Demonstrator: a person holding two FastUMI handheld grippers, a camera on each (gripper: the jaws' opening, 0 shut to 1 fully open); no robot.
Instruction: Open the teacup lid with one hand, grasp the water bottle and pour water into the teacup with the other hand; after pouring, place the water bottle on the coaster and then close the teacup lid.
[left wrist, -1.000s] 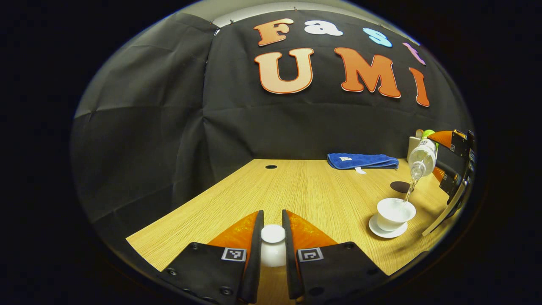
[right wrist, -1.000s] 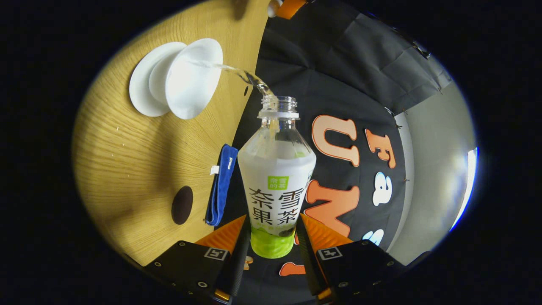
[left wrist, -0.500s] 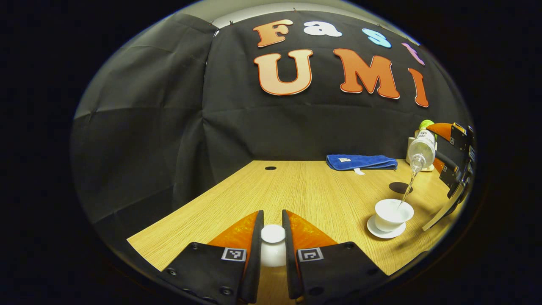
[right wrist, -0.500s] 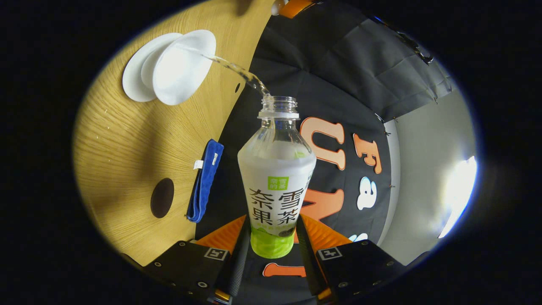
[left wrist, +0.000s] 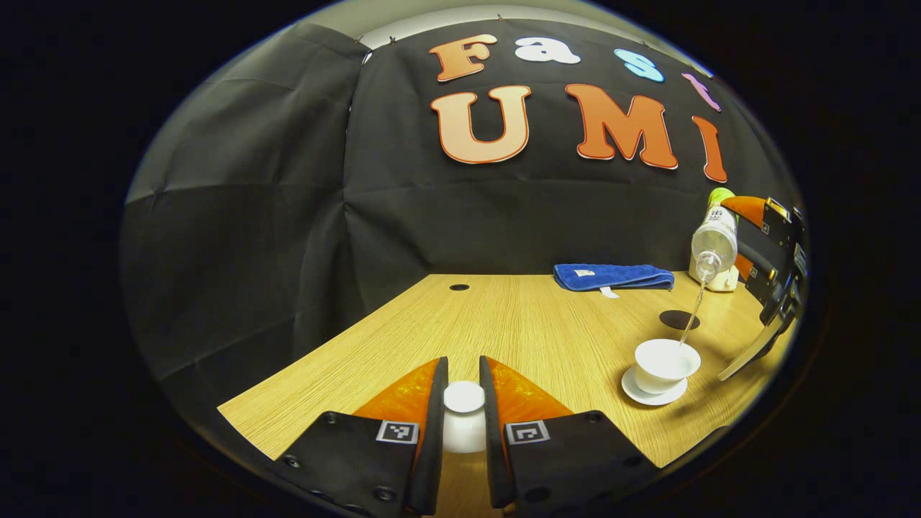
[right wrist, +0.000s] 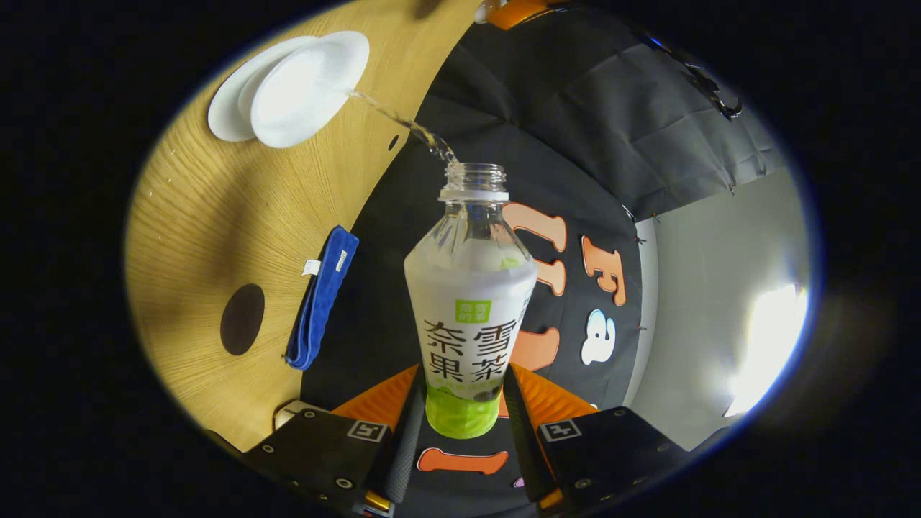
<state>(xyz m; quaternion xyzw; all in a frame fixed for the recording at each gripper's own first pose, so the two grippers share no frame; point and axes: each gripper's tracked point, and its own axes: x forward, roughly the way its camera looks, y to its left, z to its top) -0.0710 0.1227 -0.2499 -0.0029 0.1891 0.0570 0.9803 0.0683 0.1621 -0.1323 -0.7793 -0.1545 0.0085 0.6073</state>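
Note:
My left gripper (left wrist: 462, 397) is shut on the white teacup lid (left wrist: 463, 398), held low over the near part of the wooden table (left wrist: 518, 324). The white teacup (left wrist: 666, 363) stands uncovered on its saucer (left wrist: 650, 394) at the right. My right gripper (right wrist: 460, 403) is shut on the water bottle (right wrist: 469, 302), which is tipped, uncapped mouth toward the teacup (right wrist: 306, 86). A thin stream of water (right wrist: 403, 122) runs from the bottle into the cup. In the left gripper view the water bottle (left wrist: 714, 237) hangs well above the cup. The dark round coaster (left wrist: 679, 319) lies behind the cup.
A folded blue cloth (left wrist: 613, 275) lies at the table's far edge, with a pale box (left wrist: 712, 282) to its right behind the bottle. A small dark hole (left wrist: 459, 287) sits at the table's far left. The black booth wall closes the back and left.
The right gripper has lifted the bottle higher above the cup, so the stream is longer and thinner. The left gripper with the lid has stayed still.

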